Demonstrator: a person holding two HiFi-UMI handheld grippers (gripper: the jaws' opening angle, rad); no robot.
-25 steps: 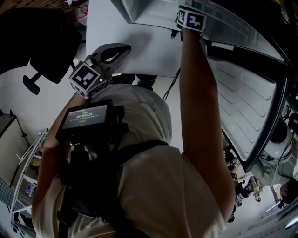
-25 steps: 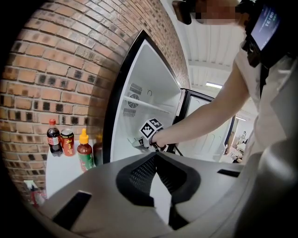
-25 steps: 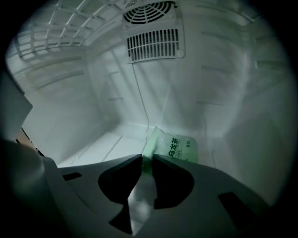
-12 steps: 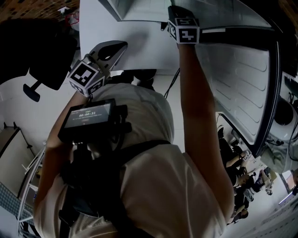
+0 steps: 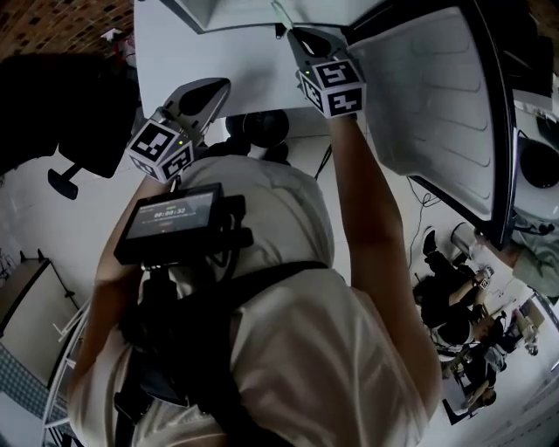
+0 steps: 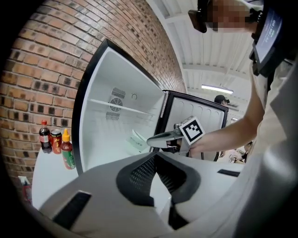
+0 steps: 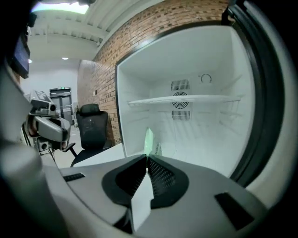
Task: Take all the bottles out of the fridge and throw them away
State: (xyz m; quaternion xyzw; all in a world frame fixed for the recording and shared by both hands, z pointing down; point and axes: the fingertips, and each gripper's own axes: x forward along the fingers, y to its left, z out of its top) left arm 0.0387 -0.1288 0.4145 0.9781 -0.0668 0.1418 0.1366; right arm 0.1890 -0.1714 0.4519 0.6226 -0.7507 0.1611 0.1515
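A clear, greenish bottle [image 6: 136,140] hangs tilted at the mouth of the open white fridge [image 6: 116,125]. My right gripper [image 6: 150,139] has just been closing and is now shut on the bottle's near end. In the right gripper view the bottle [image 7: 149,137] stands edge-on straight off that gripper's [image 7: 146,157] tips. From above, the right gripper [image 5: 295,35] points at the fridge with a thin green streak of bottle [image 5: 280,14] ahead of it. My left gripper [image 5: 208,92] is held back over the white table, shut and empty, and its tips [image 6: 155,154] meet.
The fridge door [image 5: 437,105] stands wide open at the right. A cola bottle [image 6: 44,137], a can [image 6: 56,141] and a sauce bottle [image 6: 68,149] stand on the table [image 6: 42,181] left of the fridge. A black office chair [image 7: 91,125] is nearby. One wire shelf [image 7: 186,99] crosses the fridge.
My right gripper has moved from the door's top edge to the fridge mouth. The door now shows wider at the right. The left gripper has barely shifted.
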